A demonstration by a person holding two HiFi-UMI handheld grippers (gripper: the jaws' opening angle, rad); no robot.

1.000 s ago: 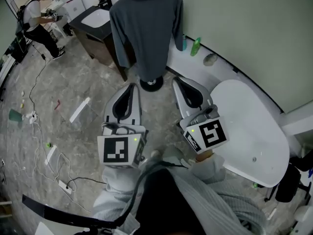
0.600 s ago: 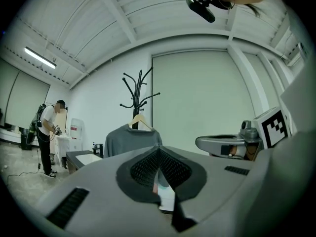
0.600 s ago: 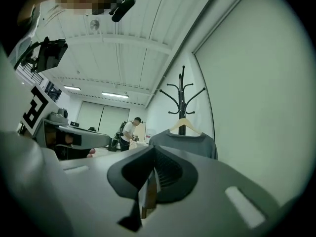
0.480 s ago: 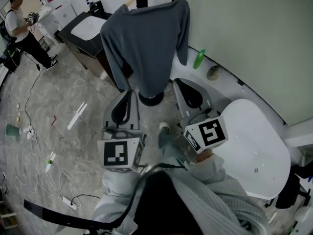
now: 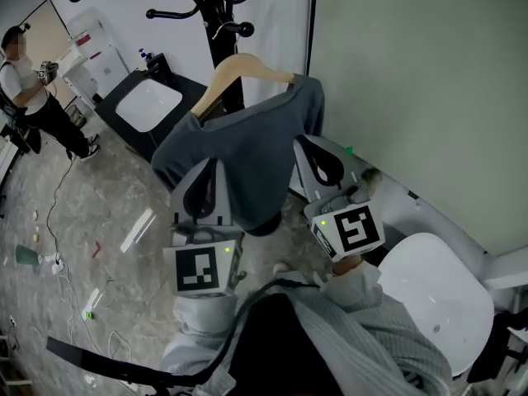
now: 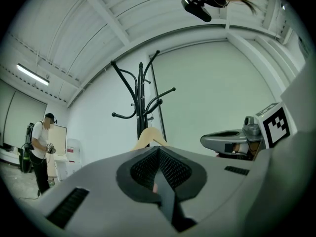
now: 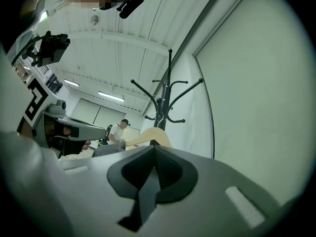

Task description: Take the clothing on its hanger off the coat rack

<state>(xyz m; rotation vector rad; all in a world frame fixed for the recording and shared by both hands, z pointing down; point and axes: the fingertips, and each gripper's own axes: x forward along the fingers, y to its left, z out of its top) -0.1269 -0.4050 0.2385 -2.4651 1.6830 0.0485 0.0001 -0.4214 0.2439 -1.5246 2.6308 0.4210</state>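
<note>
A grey sweater (image 5: 247,159) hangs on a wooden hanger (image 5: 245,67), whose hook sits on the black coat rack (image 5: 216,2). My left gripper (image 5: 208,163) is shut and empty, its tip in front of the sweater's lower left side. My right gripper (image 5: 311,143) is also shut and empty, just right of the sweater's sleeve. In the left gripper view the closed tips (image 6: 158,150) point up at the hanger (image 6: 149,137) and the rack (image 6: 140,95). The right gripper view shows its closed tips (image 7: 154,145) below the hanger (image 7: 156,134) and the rack (image 7: 166,100).
A person (image 5: 31,93) stands at the far left. A dark vanity with a white basin (image 5: 147,106) is behind the rack. A white tub (image 5: 437,291) lies at the lower right along the pale green wall (image 5: 412,73). Cables (image 5: 51,221) trail over the marble floor.
The head view has tilted upward, bringing the rack's top and the hanger into sight. Both grippers have risen closer to the sweater and stay shut.
</note>
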